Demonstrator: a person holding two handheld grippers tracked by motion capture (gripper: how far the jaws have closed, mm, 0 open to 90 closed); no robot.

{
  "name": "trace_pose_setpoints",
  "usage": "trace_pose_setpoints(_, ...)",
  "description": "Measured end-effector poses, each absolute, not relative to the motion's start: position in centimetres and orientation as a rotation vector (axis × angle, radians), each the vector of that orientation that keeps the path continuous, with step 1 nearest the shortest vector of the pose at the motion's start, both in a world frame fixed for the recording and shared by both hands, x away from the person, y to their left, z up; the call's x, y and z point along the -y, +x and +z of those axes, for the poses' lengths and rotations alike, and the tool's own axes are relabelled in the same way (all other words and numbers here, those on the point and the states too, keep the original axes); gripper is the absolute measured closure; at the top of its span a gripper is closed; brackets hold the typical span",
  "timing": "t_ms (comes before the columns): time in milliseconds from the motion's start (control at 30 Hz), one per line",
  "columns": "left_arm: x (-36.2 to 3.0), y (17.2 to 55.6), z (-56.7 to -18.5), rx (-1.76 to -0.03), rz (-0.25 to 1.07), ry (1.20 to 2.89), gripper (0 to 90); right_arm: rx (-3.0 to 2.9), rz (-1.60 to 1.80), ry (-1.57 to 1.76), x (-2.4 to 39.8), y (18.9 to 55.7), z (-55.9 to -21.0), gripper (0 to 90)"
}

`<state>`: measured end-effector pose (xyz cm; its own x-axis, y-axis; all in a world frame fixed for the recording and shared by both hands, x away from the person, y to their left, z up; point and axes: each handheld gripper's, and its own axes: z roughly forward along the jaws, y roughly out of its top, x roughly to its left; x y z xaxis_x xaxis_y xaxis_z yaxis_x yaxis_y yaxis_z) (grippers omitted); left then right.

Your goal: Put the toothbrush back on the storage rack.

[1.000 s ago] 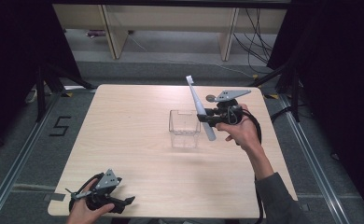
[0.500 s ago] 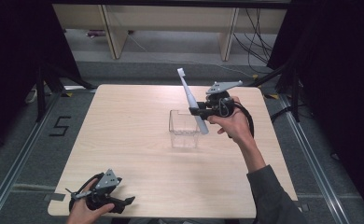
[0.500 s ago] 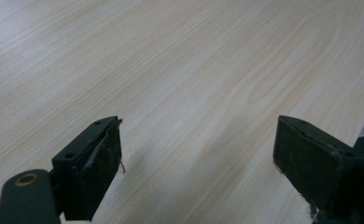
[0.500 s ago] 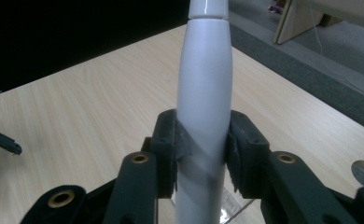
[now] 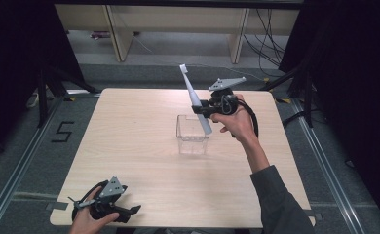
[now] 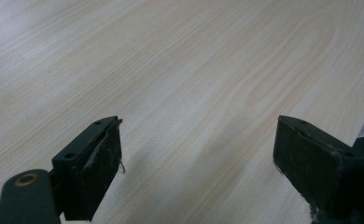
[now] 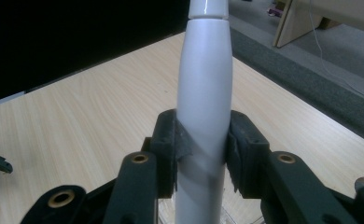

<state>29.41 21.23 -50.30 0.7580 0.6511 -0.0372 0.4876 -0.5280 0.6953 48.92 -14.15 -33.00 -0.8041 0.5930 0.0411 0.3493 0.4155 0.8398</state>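
Left gripper (image 5: pixel 129 210): it rests at the near left corner of the pale wooden table (image 5: pixel 129 146). In the left gripper view its black jaws stand wide apart with nothing between them, only wood grain.

Clear square plastic container (image 5: pixel 193 134): it stands upright near the middle of the table, and it looks empty as far as I can see.

Right gripper (image 5: pixel 201 109): it is lifted above the table, just beyond the container on its right side. Its jaws are closed tight on the thick handle of the white electric toothbrush (image 5: pixel 193 97).

Toothbrush position: it is in the air, tilted, with the brush head up and away and the bottom end down at the right rim of the container.

Progress: the toothbrush is already picked up and brought to the container. I judge that lowering it inside and letting it go is left to do.

Hard to see: from above I cannot tell if the bottom end is already inside the rim or only in front of it. In the right gripper view the handle (image 7: pixel 203 93) is cut off at the top and the bottom, so both ends are missing there.
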Motion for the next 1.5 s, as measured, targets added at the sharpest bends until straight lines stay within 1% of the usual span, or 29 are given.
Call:
trace_pose_setpoints(667, -21.3, 29.4, -50.3, -0.841, 0.295, 2.241, 15.0, -2.438, 1.292, 0.848, 12.2, 51.3, -34.6, 67.0)
trace_pose_setpoints(1167, -21.3, 29.4, -50.2, -0.843, 0.296, 2.24, 15.1, -2.479, 1.167, 0.818, 11.1, 52.4, -37.7, 67.0)
trace_pose_setpoints(1433, -21.3, 29.4, -50.2, -0.843, 0.296, 2.239, 15.0, -2.509, 1.126, 0.881, 10.4, 52.2, -38.9, 66.9)
trace_pose_setpoints(1500, -21.3, 29.4, -50.3, -0.845, 0.295, 2.24, 15.0, -2.522, 1.116, 0.834, 10.4, 52.4, -39.2, 66.9)
